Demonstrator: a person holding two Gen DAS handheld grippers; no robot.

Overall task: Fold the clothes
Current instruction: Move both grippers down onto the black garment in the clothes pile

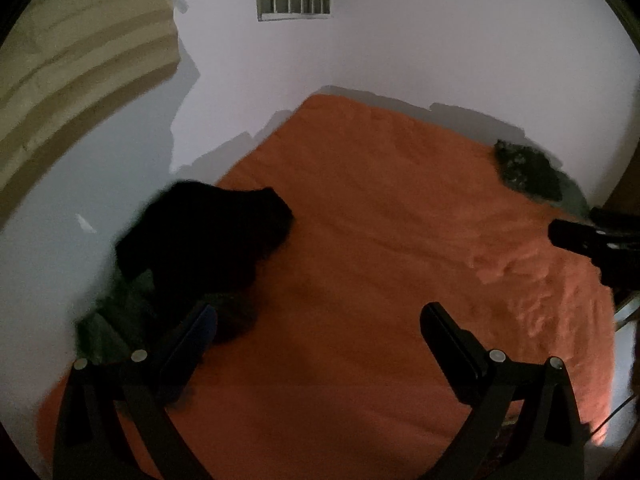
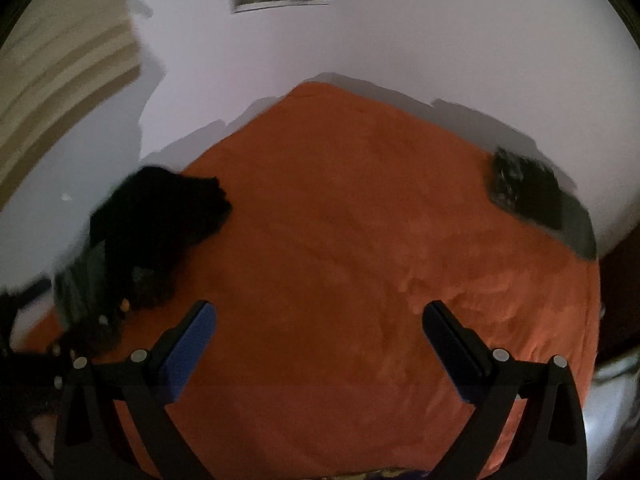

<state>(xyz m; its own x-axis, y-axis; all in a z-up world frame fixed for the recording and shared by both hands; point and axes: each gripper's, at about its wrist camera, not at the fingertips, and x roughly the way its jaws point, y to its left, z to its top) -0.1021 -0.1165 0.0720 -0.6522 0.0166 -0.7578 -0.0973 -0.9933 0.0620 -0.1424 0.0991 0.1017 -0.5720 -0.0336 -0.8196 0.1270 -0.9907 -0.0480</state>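
Two spread, empty grippers, left gripper (image 1: 318, 320) and right gripper (image 2: 320, 316); folded stack (image 2: 524, 188) clearer from right.

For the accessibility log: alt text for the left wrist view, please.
The left gripper, open and holding nothing, hangs over an orange bedspread. A pile of dark clothes lies at its left edge, and a dark patterned folded item at the far right by the white wall.

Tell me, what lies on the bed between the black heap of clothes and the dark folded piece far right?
Nothing: in both wrist views only bare orange bedcover stretches between the black heap and the folded piece.
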